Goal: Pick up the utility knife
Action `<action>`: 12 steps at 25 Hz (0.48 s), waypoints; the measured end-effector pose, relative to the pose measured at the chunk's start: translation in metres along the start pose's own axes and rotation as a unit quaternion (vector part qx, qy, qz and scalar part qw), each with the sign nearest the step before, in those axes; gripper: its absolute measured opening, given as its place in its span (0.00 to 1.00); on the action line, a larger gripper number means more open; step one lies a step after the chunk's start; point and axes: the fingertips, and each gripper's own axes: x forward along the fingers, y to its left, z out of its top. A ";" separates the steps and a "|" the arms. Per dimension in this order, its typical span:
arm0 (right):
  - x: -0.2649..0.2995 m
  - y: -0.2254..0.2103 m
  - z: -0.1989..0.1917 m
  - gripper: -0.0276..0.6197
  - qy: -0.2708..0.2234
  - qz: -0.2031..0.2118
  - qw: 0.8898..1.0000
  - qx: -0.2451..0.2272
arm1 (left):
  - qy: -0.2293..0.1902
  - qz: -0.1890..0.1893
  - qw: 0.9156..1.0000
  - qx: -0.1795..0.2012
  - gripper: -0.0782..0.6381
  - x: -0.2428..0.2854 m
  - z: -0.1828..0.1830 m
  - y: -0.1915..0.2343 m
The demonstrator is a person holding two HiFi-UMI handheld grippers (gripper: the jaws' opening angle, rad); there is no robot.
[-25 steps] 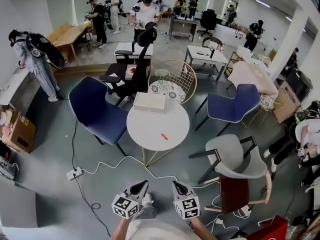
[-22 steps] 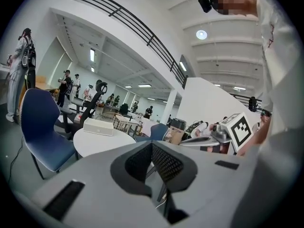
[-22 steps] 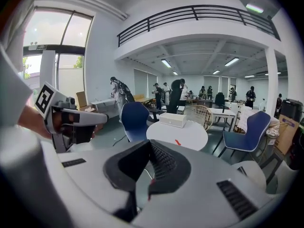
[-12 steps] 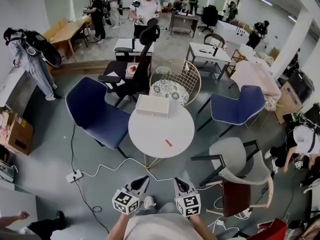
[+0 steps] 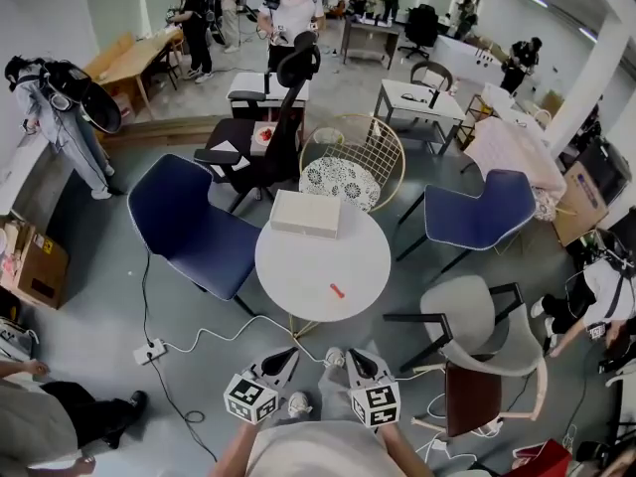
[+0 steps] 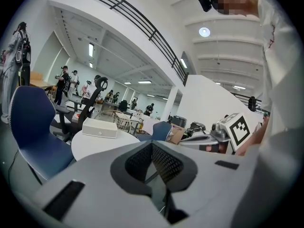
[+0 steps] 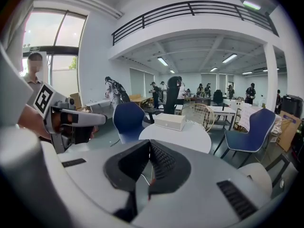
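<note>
A small red utility knife (image 5: 337, 290) lies on the round white table (image 5: 298, 266), toward its near right edge. A flat white box (image 5: 304, 213) rests on the table's far side. Both grippers are held low in front of the person, short of the table and pointing toward it. The left gripper (image 5: 286, 357) has its pads together with nothing between them, and so does the right gripper (image 5: 351, 363). In the left gripper view the table (image 6: 90, 144) and the box (image 6: 99, 128) appear beyond the shut left gripper (image 6: 152, 144). The right gripper (image 7: 148, 144) faces the table (image 7: 183, 136) and the box (image 7: 170, 121).
Chairs ring the table: a blue one (image 5: 189, 222) at left, a blue one (image 5: 477, 210) at right, a grey one (image 5: 467, 321) at near right, a gold wire one (image 5: 353, 152) behind. A white cable and power strip (image 5: 149, 349) lie on the floor. A person (image 5: 50, 425) stands at lower left.
The table and the knife have drawn nearer to both grippers in the head view. Both grippers stay shut. A person has come into view at lower left.
</note>
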 end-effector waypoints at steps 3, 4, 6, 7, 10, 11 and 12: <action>0.010 -0.013 0.002 0.07 0.002 0.004 1.000 0.003 | 0.004 0.004 1.000 0.001 0.13 0.015 0.002 0.006; 0.014 -0.017 0.003 0.07 0.002 0.005 1.000 0.004 | 0.005 0.006 1.000 0.001 0.13 0.020 0.004 0.009; 0.024 -0.028 0.006 0.07 0.002 0.007 1.000 0.006 | 0.005 0.009 1.000 0.003 0.13 0.033 0.009 0.015; 0.028 -0.034 0.007 0.07 0.003 0.009 1.000 0.007 | 0.006 0.011 1.000 0.003 0.13 0.039 0.011 0.018; 0.040 -0.050 0.010 0.07 0.008 0.013 1.000 0.011 | 0.011 0.016 1.000 0.000 0.13 0.056 0.015 0.023; 0.043 -0.055 0.011 0.07 0.011 0.015 1.000 0.012 | 0.013 0.017 1.000 -0.002 0.13 0.061 0.015 0.025; 0.046 -0.059 0.010 0.07 0.014 0.016 1.000 0.013 | 0.016 0.018 1.000 -0.004 0.13 0.066 0.015 0.027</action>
